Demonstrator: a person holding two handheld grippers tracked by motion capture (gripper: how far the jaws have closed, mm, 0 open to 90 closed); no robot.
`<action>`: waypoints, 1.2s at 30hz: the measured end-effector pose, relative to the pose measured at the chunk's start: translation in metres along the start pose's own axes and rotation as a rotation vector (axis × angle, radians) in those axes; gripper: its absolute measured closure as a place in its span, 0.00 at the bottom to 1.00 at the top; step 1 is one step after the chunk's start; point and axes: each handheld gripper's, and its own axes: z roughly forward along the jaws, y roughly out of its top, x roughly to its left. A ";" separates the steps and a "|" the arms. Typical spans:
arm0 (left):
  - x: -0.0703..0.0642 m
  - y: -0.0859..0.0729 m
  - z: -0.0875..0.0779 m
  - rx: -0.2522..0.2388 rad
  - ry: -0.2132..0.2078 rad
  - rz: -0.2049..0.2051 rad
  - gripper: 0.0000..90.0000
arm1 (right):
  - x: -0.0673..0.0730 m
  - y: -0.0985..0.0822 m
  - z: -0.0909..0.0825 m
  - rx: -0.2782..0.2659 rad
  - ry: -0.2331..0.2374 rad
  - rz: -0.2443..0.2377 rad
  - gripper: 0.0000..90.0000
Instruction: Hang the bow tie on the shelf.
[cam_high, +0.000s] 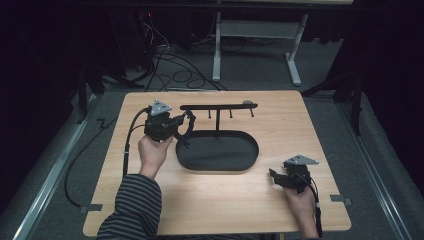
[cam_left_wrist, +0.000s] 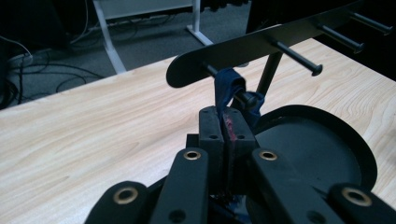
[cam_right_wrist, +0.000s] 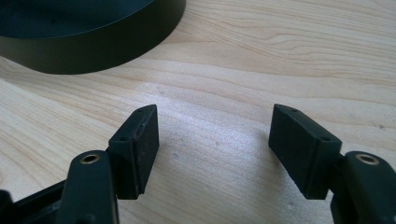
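Left gripper (cam_left_wrist: 228, 122) held with jaws pressed together; right gripper (cam_right_wrist: 215, 140) rested low, jaws spread wide.

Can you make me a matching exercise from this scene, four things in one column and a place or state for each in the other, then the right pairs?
Things:
1. left gripper
2. right gripper
3. blue band
4. oval tray

Places or states:
A. jaws apart above bare wood, nothing between them
B. looped over the end peg of the black rack
C. black, lying at the foot of the rack's post
D. jaws pressed together on the band

Pairs: 1-D, 2-A, 3-B, 4-C
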 end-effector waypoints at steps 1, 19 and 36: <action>0.000 0.000 0.000 0.000 0.000 0.000 0.96 | 0.000 0.000 0.000 0.000 0.000 0.000 0.39; -0.002 -0.001 -0.006 -0.007 -0.001 -0.001 0.80 | 0.000 0.000 0.000 0.000 0.002 0.001 0.39; 0.003 -0.012 -0.024 -0.013 0.017 -0.024 0.64 | 0.000 0.000 0.000 0.000 0.001 -0.001 0.39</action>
